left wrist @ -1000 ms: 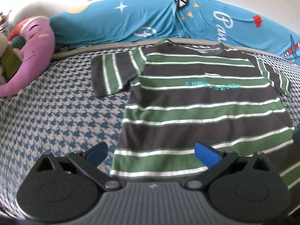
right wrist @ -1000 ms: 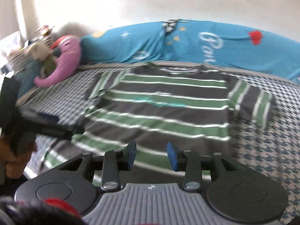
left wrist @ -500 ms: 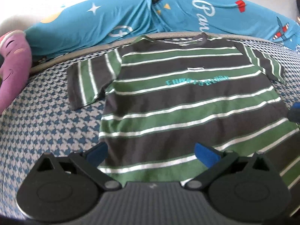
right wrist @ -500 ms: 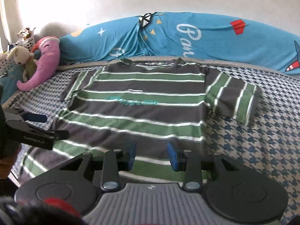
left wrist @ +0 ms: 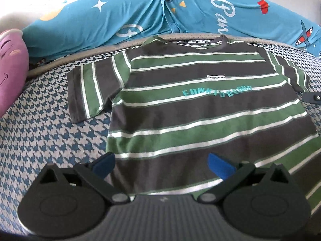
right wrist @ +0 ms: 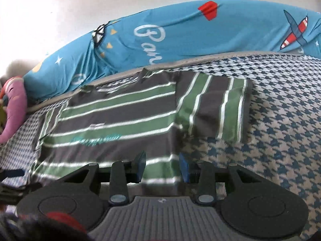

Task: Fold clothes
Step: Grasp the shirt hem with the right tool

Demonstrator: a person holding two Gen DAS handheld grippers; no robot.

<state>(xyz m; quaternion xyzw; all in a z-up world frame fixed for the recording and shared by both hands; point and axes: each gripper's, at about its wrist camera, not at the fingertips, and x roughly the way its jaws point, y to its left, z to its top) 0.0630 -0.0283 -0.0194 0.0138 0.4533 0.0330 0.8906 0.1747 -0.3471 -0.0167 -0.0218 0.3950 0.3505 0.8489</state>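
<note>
A grey and green striped T-shirt (left wrist: 192, 108) with white lines lies flat, front up, on the houndstooth bed cover (left wrist: 44, 124), collar toward the wall. My left gripper (left wrist: 162, 165) hovers wide open over the shirt's lower left hem, holding nothing. In the right wrist view the same T-shirt (right wrist: 120, 120) stretches left, its right sleeve (right wrist: 216, 110) spread out. My right gripper (right wrist: 162, 167) is open by a narrower gap above the shirt's right side edge near the hem, with nothing between its pads. Part of the right gripper (left wrist: 313, 98) shows at the far right of the left wrist view.
A long blue printed bolster (left wrist: 160, 16) runs along the wall behind the shirt. A purple plush toy (left wrist: 10, 68) lies at the left end. Bare houndstooth cover (right wrist: 280, 140) extends right of the sleeve.
Both grippers have swung right and closer to the shirt. The left one now sits over the hem's left part; the right one has moved from the hem's middle to the shirt's right edge.
</note>
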